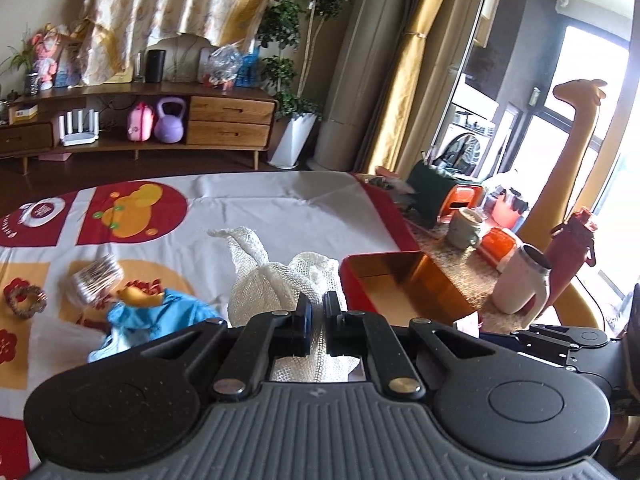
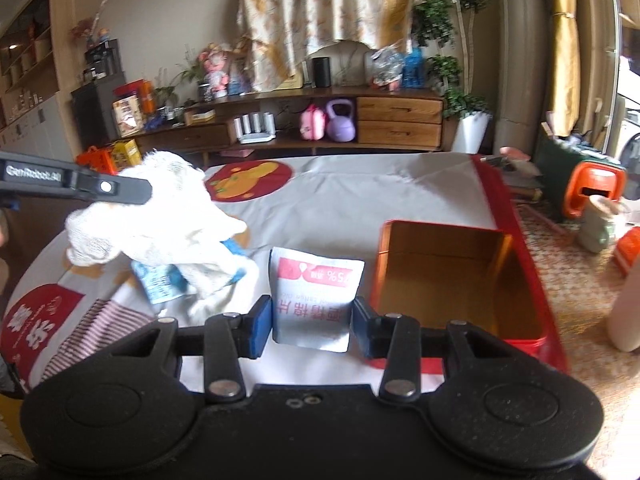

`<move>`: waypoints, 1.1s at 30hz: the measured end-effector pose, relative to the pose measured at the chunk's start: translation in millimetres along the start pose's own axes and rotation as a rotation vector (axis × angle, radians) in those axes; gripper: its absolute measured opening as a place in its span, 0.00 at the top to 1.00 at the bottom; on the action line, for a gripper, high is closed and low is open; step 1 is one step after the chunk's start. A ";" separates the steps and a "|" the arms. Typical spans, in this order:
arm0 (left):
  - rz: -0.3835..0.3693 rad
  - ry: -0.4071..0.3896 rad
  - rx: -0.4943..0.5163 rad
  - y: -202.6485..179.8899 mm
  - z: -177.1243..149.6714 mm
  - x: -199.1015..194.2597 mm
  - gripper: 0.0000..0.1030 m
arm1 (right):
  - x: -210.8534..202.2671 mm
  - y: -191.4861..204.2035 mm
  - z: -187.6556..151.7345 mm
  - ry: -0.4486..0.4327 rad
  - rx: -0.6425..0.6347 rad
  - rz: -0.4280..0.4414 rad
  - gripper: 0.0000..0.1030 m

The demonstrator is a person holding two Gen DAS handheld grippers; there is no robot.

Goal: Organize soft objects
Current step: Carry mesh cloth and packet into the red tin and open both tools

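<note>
printed tablecloth (image 2: 360, 200) under all. your left gripper (image 1: 318, 312) is clamped on white mesh cloth (image 1: 272, 280), lifted; your right gripper (image 2: 312, 320) pinches a pouch (image 2: 316, 296) beside the red tin (image 2: 440, 276). trailing mesh may snag the tin rim.

A purple kettlebell (image 1: 169, 120) is sitting beside a pink bag (image 1: 139, 121) on the open shelf of the wooden sideboard (image 1: 230, 120), with a white router (image 1: 79, 127) standing further left. A potted plant (image 1: 294, 76) is standing in a white planter at the sideboard's right end, and a black speaker (image 2: 321, 71) is resting on the sideboard top. Patterned curtains (image 1: 168, 4) are hanging behind.
</note>
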State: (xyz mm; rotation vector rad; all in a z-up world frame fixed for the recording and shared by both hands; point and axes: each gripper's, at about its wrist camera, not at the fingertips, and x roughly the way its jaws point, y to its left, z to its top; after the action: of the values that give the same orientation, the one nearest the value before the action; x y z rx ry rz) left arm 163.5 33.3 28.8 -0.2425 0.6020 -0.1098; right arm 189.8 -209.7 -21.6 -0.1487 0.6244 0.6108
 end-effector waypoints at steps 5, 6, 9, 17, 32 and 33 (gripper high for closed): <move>-0.040 0.007 0.037 -28.9 13.2 21.7 0.94 | -0.8 -28.4 -0.3 -0.004 0.022 -0.043 0.60; -0.049 0.009 0.045 -35.8 15.4 26.0 0.94 | -0.5 -34.5 -1.4 -0.003 0.031 -0.051 0.60; -0.079 0.018 0.065 -54.9 21.1 43.1 0.94 | 2.2 -50.4 -3.9 0.004 0.047 -0.068 0.60; -0.127 0.045 0.125 -102.3 32.5 95.7 0.94 | 17.8 -90.0 -1.0 0.031 0.060 -0.117 0.60; -0.118 0.199 0.158 -135.9 19.4 210.0 0.94 | 72.3 -137.5 -3.6 0.164 0.052 -0.127 0.59; -0.119 0.208 0.161 -136.6 18.5 216.0 0.94 | 76.0 -139.3 -4.2 0.172 0.052 -0.123 0.59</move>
State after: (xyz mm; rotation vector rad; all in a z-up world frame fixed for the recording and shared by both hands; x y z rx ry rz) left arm 346.8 -132.3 -39.3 -0.1111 0.7818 -0.3000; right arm 317.1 -287.3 -76.5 -0.1905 0.7910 0.4653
